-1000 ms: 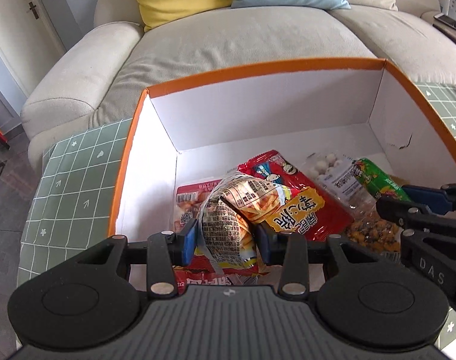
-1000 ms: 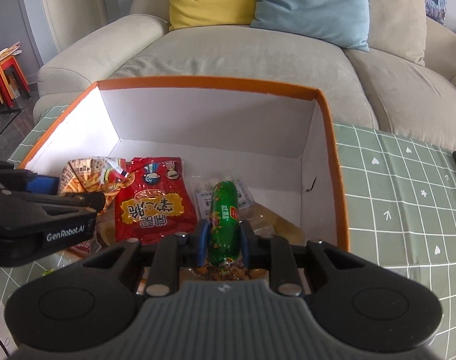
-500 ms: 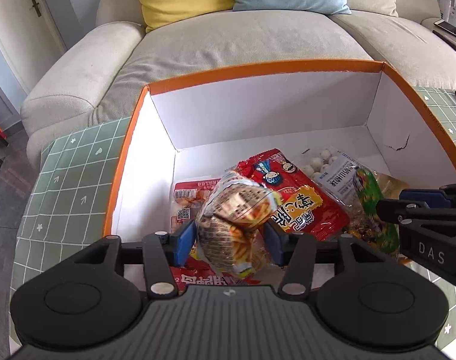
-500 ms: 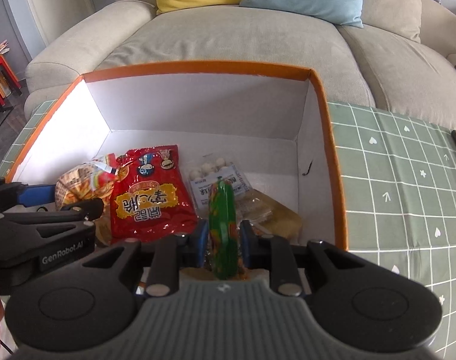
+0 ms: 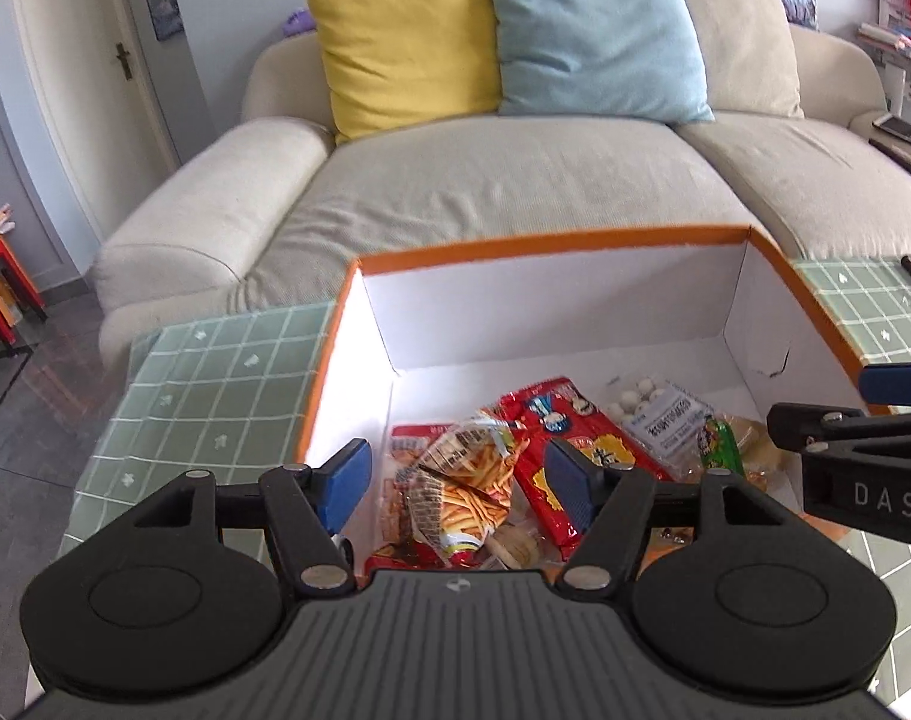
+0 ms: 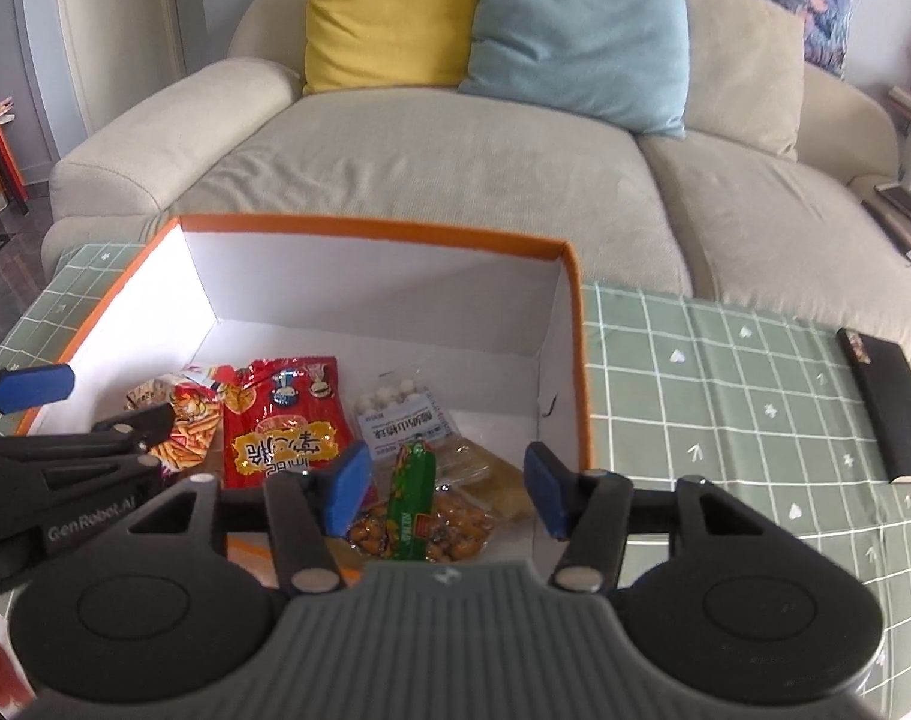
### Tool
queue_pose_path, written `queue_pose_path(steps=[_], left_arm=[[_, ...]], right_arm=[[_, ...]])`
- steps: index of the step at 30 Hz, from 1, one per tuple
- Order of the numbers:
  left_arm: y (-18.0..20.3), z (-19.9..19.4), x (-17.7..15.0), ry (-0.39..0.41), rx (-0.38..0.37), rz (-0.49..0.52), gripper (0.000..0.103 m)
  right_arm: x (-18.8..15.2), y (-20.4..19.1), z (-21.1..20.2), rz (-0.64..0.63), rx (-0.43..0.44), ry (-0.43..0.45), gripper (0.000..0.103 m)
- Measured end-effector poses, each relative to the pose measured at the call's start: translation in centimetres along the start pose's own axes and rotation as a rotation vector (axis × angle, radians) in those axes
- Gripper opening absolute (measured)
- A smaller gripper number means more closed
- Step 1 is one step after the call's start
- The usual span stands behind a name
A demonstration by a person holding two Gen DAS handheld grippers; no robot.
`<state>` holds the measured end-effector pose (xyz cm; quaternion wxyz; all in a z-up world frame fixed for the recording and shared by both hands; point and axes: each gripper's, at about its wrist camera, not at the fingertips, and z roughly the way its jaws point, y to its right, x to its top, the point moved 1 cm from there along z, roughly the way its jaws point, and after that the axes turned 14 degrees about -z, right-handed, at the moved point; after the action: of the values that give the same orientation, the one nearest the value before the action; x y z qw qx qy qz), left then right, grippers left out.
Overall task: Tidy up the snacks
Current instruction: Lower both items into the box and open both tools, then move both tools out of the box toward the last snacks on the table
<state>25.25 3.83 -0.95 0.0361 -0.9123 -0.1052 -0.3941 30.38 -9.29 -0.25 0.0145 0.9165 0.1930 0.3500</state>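
Both grippers have let go since a second ago: the left gripper (image 5: pixel 455 480) stands with fingers spread over the fries packet (image 5: pixel 467 480), now lying in the orange-rimmed box (image 6: pixel 365 225); the right gripper (image 6: pixel 443 489), fingers likewise apart, hangs above the green packet (image 6: pixel 413 498) resting among the other snacks.

box (image 6: pixel 577 360): open top, white floor bare ahead of both jaws | packets (image 5: pixel 551 450) heaped below the jaws | right gripper (image 6: pixel 443 489) (jaws spread) just beside the right wall | left gripper (image 5: pixel 455 486) close alongside | remote (image 6: pixel 884 405) well off right
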Motion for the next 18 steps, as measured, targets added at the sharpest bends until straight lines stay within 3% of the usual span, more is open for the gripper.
queue_pose_path(steps=[5, 10, 13, 18], left_arm=[[-0.5, -2.7, 0.1, 0.094, 0.026, -0.019, 0.077], [-0.7, -5.6, -0.5, 0.199, 0.069, -0.003, 0.075], [-0.9, -6.9, -1.2, 0.220, 0.103, 0.019, 0.075], [-1.5, -8.6, -2.9, 0.204, 0.077, 0.029, 0.075]], right_arm=[[-0.7, 0.1, -2.8, 0.018, -0.045, 0.061, 0.069], [-2.0, 0.1, -5.8, 0.061, -0.077, 0.130, 0.073], [-3.3, -0.2, -7.4, 0.083, -0.096, 0.158, 0.073], [-6.1, -1.0, -9.3, 0.122, -0.139, 0.163, 0.074]])
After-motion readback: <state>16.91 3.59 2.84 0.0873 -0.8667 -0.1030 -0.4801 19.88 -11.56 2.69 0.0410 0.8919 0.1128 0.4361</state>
